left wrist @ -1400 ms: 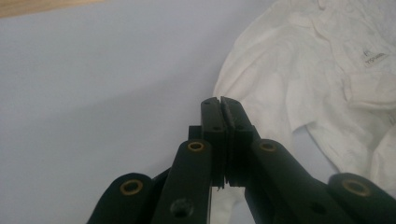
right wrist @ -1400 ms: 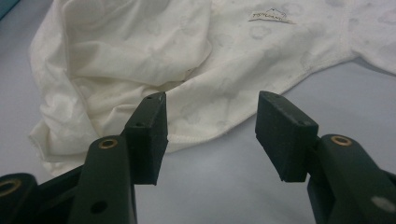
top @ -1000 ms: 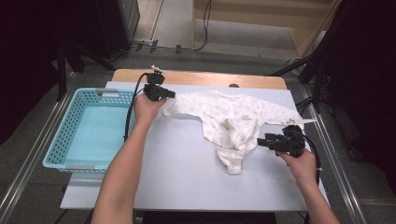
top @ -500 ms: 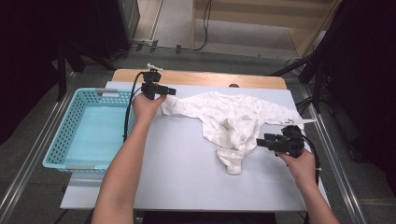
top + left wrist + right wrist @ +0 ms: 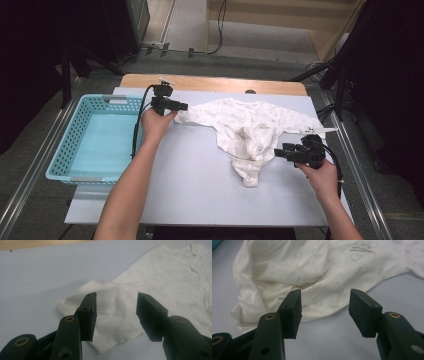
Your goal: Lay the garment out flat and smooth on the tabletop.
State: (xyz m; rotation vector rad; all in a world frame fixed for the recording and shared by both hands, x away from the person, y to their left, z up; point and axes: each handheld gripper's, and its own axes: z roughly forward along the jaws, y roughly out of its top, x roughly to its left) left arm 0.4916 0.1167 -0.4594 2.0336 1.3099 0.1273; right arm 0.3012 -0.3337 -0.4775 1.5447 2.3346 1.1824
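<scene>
A white baby bodysuit (image 5: pixel 250 127) lies spread on the light table (image 5: pixel 190 190), sleeves out to both sides, its lower part bunched toward the front. My left gripper (image 5: pixel 185 106) is at the end of the left sleeve (image 5: pixel 112 312). Its jaws have just been opening and now stand apart over the cuff, not pressing it. My right gripper (image 5: pixel 276 153) is open at the garment's right lower edge (image 5: pixel 287 265), pointing left at it. The hem lies just ahead of its jaws, untouched. A small label (image 5: pixel 362 248) shows on the cloth.
A light blue plastic basket (image 5: pixel 75 130) stands on the table's left side beside my left forearm. A wooden strip (image 5: pixel 215 82) runs along the table's far edge. Dark stands and cables surround the table.
The left gripper's jaws have parted and let go of the sleeve end, which now lies flat on the table. The right gripper has kept still.
</scene>
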